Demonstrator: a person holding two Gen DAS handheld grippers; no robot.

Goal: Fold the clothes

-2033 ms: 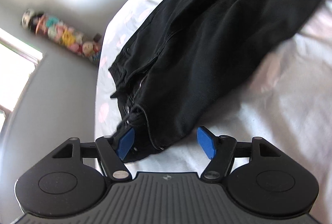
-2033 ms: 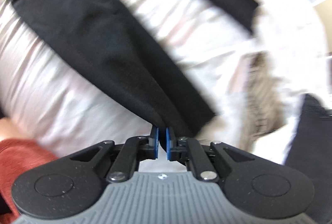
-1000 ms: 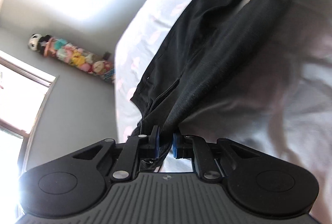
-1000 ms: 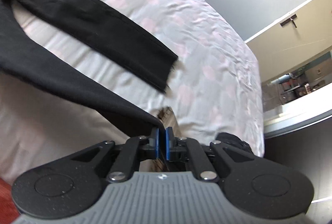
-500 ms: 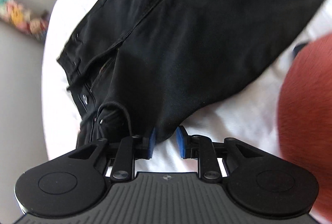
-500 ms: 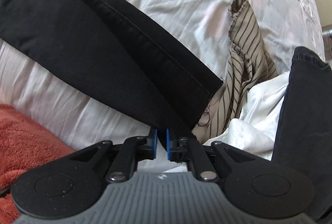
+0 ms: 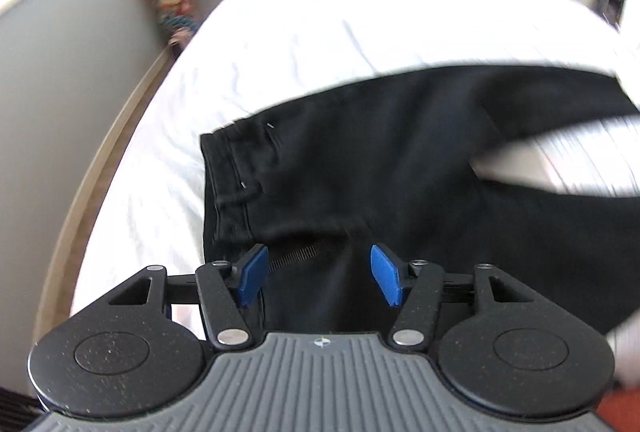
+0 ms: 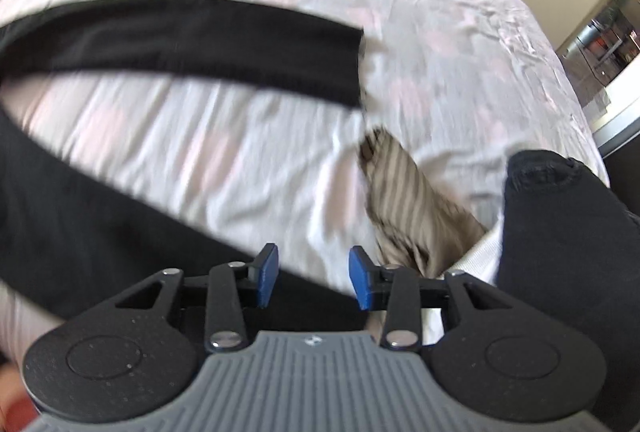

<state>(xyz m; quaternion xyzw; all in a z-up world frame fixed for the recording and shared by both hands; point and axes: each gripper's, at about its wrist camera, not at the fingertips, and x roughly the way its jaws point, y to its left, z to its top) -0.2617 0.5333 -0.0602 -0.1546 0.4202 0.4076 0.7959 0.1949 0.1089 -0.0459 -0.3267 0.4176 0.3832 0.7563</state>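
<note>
**Black trousers spread across the bed, both tongs letting go**

The black trousers (image 7: 400,160) lie flat on the bed (image 7: 320,32), their long axis running left to right: waistband (image 7: 230,184) at the left, legs trailing off right. The left tongs (image 7: 318,278) hang directly over the waist end, by the open zip, jaws opening with fabric beneath them but not pinched. The right tongs (image 8: 313,278) sit over the near trouser leg (image 8: 100,216) close to its hem, jaws likewise opening, pads clear of the cloth. The far trouser leg (image 8: 192,44) splays away from the near one, so the next fold probably means bringing them together. The fabric is dark, matte and heavy-looking. A striped garment (image 8: 408,208) lies crumpled just right.
</note>
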